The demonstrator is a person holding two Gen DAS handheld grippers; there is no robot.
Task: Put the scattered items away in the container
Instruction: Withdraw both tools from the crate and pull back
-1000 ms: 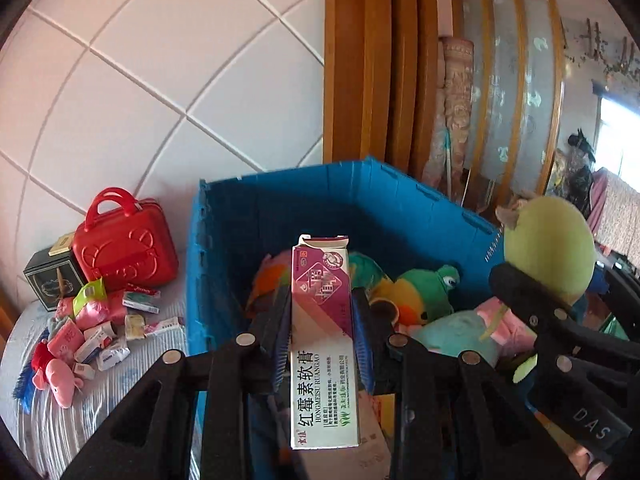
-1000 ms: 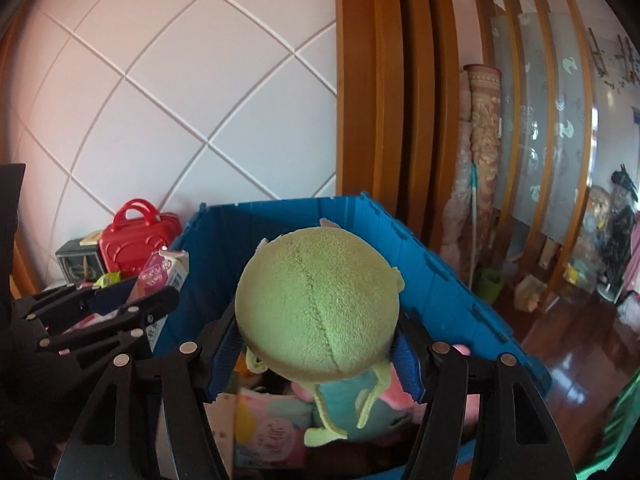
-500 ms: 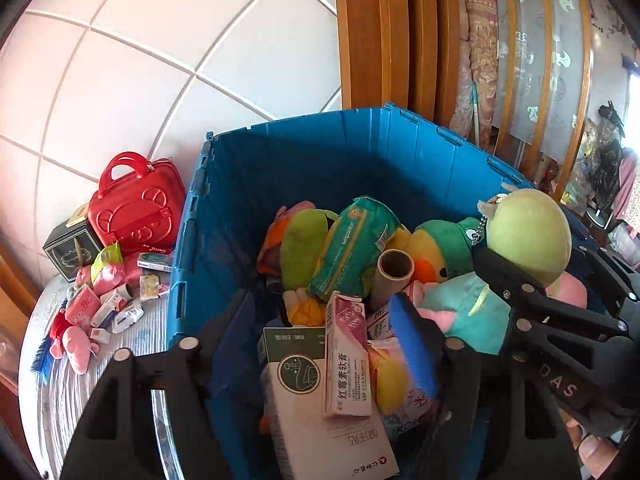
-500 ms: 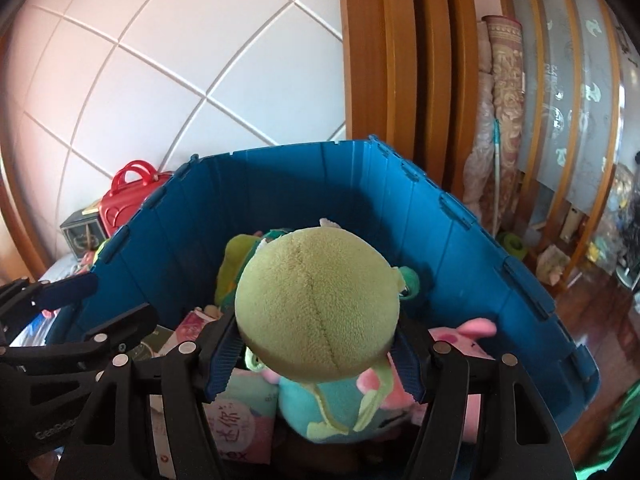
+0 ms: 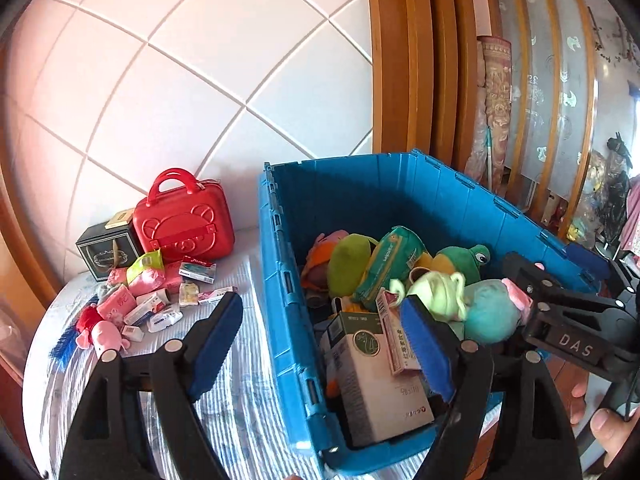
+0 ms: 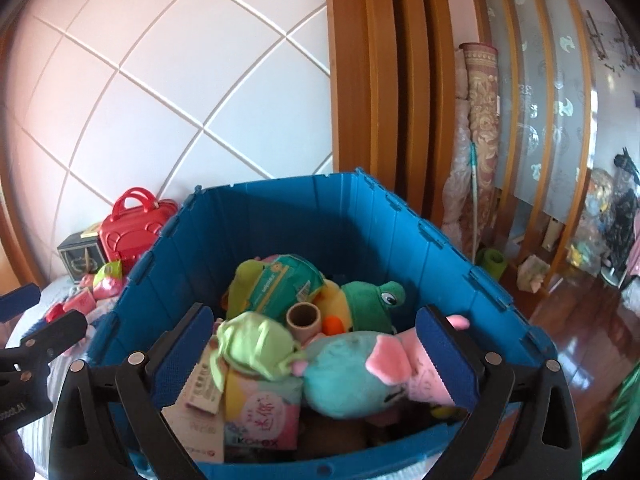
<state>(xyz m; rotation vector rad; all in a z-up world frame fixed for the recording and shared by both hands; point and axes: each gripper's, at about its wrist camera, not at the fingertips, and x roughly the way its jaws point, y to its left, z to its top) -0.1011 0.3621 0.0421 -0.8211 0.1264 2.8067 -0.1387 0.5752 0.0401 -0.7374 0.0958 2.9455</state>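
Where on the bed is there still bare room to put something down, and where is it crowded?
The striped sheet is bare between the pile of small packets and the blue crate, toward the camera. It is crowded near the red case and black box, and the crate itself is heaped with toys and boxes.

left gripper (image 5: 320,332) | black frame | blue pads | silver screws

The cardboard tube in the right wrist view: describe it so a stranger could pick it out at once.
Start at the big blue crate full of soft toys. Near the middle of the pile, a short brown cardboard tube lies beside the green frog plush. It is the only hollow, open-ended thing there.
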